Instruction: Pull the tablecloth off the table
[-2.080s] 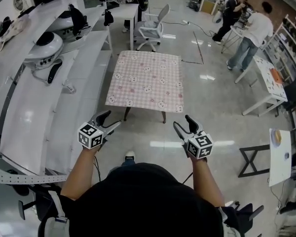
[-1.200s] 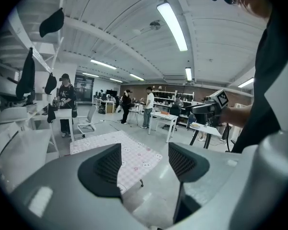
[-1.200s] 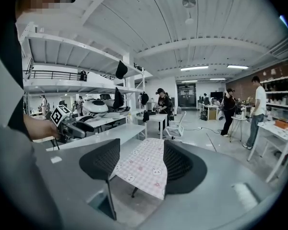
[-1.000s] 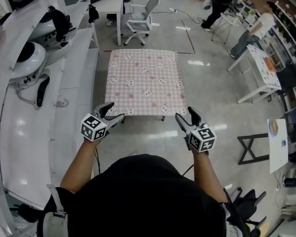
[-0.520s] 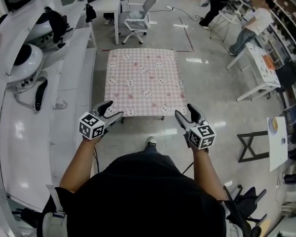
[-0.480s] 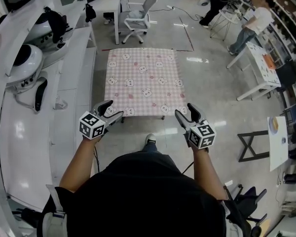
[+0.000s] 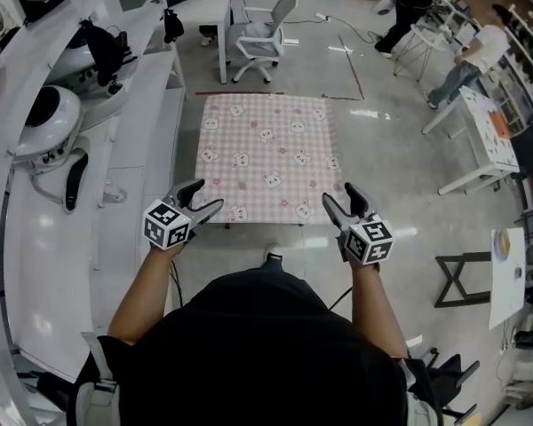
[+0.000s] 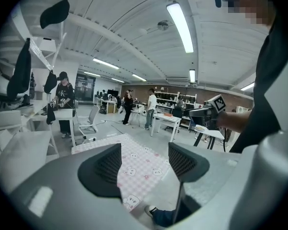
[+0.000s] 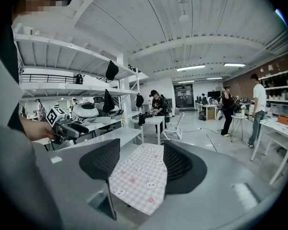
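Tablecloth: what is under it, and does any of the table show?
The tablecloth covers the whole top and hangs over its edges, so the tabletop under it is hidden. No part of the table shows plainly. Only floor is visible around the cloth.

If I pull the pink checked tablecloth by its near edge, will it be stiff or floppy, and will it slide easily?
Probably floppy: the tablecloth looks thin, and its near edge droops downward in the right gripper view. It should slide easily, since nothing stands on it. Being light, it may bunch up rather than stay flat.
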`<act>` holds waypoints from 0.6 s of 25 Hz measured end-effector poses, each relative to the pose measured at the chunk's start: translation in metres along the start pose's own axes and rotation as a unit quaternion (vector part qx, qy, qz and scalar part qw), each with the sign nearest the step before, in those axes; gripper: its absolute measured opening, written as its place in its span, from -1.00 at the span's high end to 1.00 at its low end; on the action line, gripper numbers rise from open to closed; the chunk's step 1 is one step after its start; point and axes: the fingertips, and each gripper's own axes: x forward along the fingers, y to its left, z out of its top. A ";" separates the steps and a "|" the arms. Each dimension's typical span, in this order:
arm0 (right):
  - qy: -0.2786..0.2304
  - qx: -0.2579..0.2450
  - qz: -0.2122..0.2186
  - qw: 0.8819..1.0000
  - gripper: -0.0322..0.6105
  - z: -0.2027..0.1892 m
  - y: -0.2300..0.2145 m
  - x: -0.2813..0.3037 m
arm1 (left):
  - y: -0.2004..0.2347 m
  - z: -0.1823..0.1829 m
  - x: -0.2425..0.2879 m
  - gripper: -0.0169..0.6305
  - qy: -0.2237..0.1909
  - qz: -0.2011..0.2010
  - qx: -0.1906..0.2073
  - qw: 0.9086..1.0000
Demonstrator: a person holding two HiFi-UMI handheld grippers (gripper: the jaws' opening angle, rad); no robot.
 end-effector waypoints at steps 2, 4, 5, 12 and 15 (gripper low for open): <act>0.001 0.001 0.004 1.000 -0.08 0.003 -0.009 0.010 | 0.008 0.004 0.009 0.04 0.002 0.004 -0.001 1.000; 0.005 0.001 0.006 1.000 -0.08 0.005 -0.018 0.020 | 0.016 0.009 0.018 0.04 0.002 0.008 -0.002 1.000; 0.006 0.001 0.007 1.000 -0.08 0.006 -0.022 0.025 | 0.020 0.012 0.022 0.04 0.002 0.009 -0.003 1.000; 0.022 0.004 0.011 1.000 -0.08 0.001 -0.045 0.047 | 0.033 0.007 0.050 0.04 0.014 0.007 -0.017 1.000; 0.035 0.008 0.012 0.999 -0.08 -0.009 -0.055 0.054 | 0.037 0.005 0.060 0.04 0.020 0.006 -0.023 1.000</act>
